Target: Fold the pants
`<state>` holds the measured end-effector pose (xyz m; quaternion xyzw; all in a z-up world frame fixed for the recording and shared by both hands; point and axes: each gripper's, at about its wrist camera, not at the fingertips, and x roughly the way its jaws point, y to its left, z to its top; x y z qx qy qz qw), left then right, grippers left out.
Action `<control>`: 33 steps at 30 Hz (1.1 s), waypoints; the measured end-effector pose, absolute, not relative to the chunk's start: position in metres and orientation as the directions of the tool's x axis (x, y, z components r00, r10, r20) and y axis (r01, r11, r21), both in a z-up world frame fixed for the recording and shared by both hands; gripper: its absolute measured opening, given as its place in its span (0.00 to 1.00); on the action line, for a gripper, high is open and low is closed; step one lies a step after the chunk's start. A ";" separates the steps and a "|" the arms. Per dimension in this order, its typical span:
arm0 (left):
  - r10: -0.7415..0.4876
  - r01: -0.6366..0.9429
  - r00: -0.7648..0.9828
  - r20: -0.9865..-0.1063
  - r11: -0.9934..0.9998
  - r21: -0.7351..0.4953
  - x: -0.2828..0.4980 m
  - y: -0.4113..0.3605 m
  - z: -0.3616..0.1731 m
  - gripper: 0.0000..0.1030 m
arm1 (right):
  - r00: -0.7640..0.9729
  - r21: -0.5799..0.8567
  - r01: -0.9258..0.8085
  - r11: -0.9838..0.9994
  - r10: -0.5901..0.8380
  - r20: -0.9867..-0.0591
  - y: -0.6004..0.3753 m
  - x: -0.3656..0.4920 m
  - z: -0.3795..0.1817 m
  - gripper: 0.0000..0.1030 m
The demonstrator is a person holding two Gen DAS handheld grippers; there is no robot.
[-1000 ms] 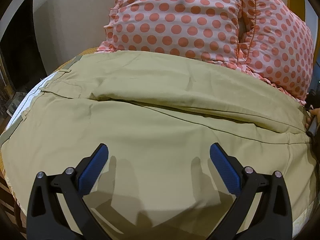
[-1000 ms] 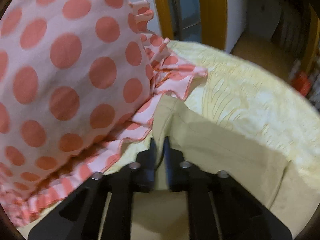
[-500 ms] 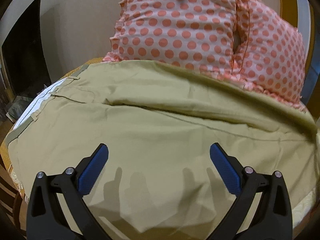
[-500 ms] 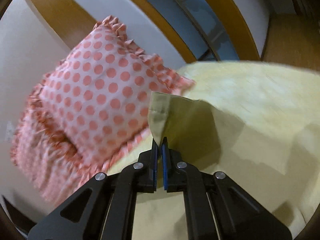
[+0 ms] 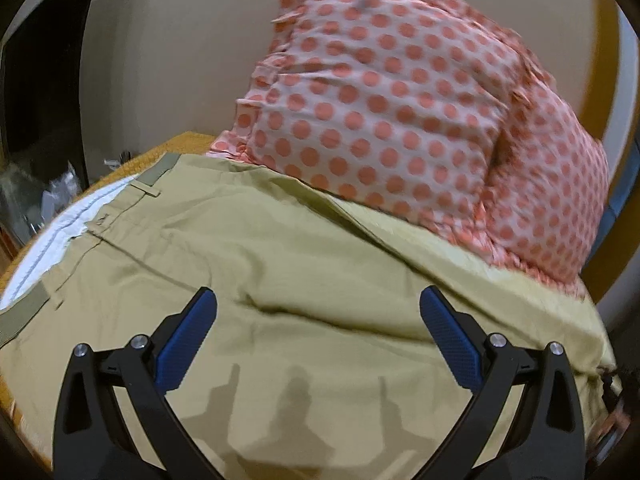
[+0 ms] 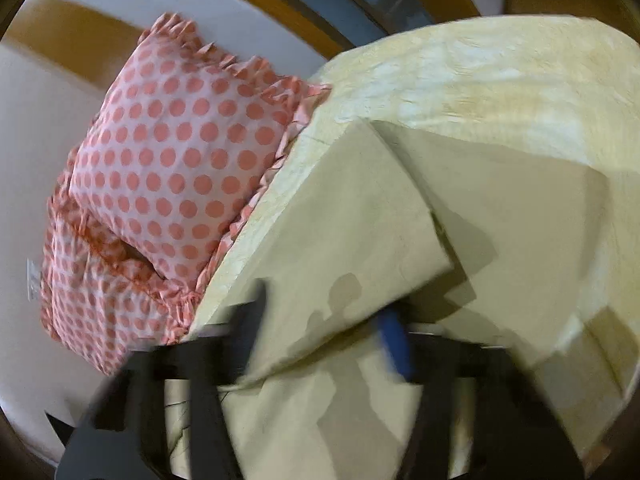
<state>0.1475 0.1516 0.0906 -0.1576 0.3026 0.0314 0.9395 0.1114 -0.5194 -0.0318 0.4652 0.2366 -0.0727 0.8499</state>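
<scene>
We see the pants (image 5: 304, 280) spread across the bed (image 6: 500, 64), their waistband (image 5: 52, 240) lying to the left. Behind them two pillows (image 5: 400, 92) lean against the wall (image 5: 172, 52). Our left claw (image 5: 318, 336) hovers over the pants' near part. Our right claw (image 6: 324, 340) sits at the leg end (image 6: 360, 216), with the pillows to its left.

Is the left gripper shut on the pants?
No. The left gripper is wide open, its blue pads apart above the pants.
</scene>
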 end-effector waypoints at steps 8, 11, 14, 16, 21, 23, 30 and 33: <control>-0.160 -0.251 0.723 -0.672 0.846 -0.471 0.229 0.192 0.064 0.97 | 0.946 0.792 0.222 0.569 0.072 -0.317 -0.532 0.079 -0.006 0.02; -0.139 -0.299 0.680 -0.720 0.844 -0.445 0.260 0.193 0.052 0.93 | 0.950 0.798 0.206 0.566 0.080 -0.302 -0.533 0.078 -0.003 0.02; -0.117 -0.350 0.644 -0.756 0.834 -0.427 0.290 0.199 0.042 0.78 | 0.955 0.806 0.182 0.564 0.094 -0.281 -0.534 0.079 0.000 0.02; -0.135 -0.355 0.623 -0.770 0.829 -0.433 0.308 0.206 0.033 0.19 | 0.957 0.804 0.170 0.569 0.099 -0.272 -0.534 0.079 0.003 0.02; -0.177 -0.286 0.718 -0.674 0.807 -0.517 0.254 0.224 0.065 0.05 | 0.959 0.788 0.153 0.596 0.101 -0.263 -0.538 0.070 0.009 0.02; -0.163 -0.243 0.758 -0.632 0.828 -0.505 0.206 0.221 0.082 0.05 | 0.961 0.784 0.160 0.600 0.087 -0.264 -0.543 0.059 0.009 0.02; -0.105 -0.264 0.757 -0.645 0.853 -0.449 0.041 0.208 0.054 0.05 | 0.936 0.779 0.259 0.571 0.051 -0.349 -0.559 0.026 -0.026 0.02; -0.106 -0.299 0.725 -0.681 0.842 -0.449 0.014 0.201 0.032 0.05 | 0.924 0.780 0.291 0.554 0.047 -0.379 -0.564 0.021 -0.038 0.02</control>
